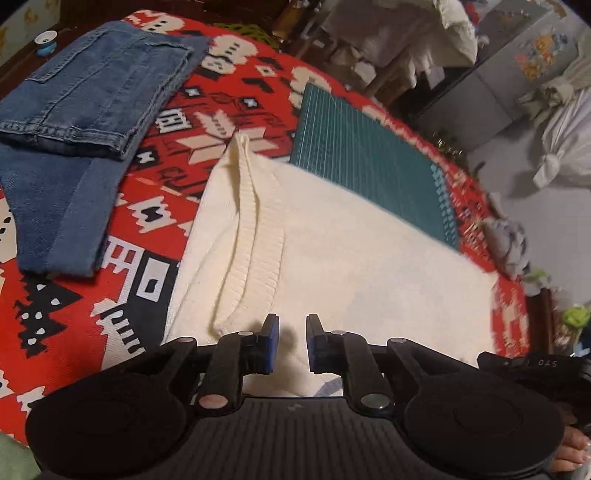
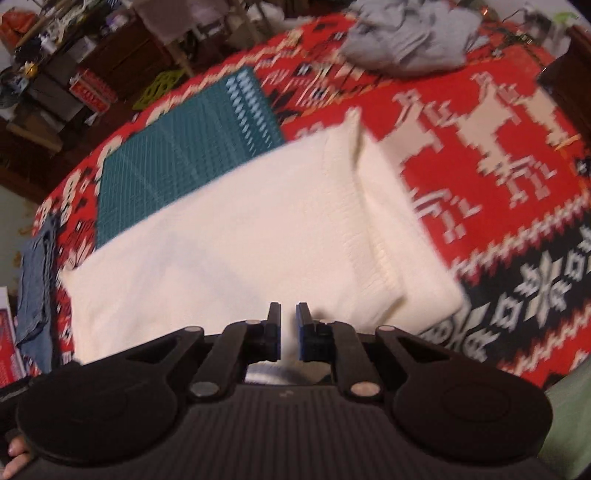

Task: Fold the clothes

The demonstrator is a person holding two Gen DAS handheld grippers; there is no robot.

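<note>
Left wrist view: the left tongs [image 1: 289, 341] hang just above the near edge of a cream knit sweater [image 1: 332, 266], jaws parted by a clear gap with nothing between them. The sweater lies folded flat on a red patterned cloth [image 1: 221, 107] that covers the tabletop, a ribbed sleeve [image 1: 251, 236] laid along its left part. Its far edge overlaps a teal cutting mat [image 1: 369, 147]. To the left, apart from the sweater, lie folded jeans [image 1: 92, 85] on top of another piece of blue denim [image 1: 55, 210]. A grey garment [image 1: 506, 243] lies bunched at the right edge of the cloth. Some of the person's fingers [image 1: 570, 456] show at the lower right corner.

Right wrist view: the right tongs [image 2: 289, 330] hover over the sweater's [image 2: 221, 236] near edge, jaws a narrow gap apart and empty. The picture is blurred. Here a ribbed sleeve [image 2: 369, 221] lies along the sweater's right part, the mat [image 2: 184, 147] lies beyond its far edge and the jeans [image 2: 37, 277] show at the far left. The grey garment [image 2: 406, 33] lies crumpled at the far side of the cloth [image 2: 498, 184]. A fingertip [image 2: 14, 450] shows at the lower left
</note>
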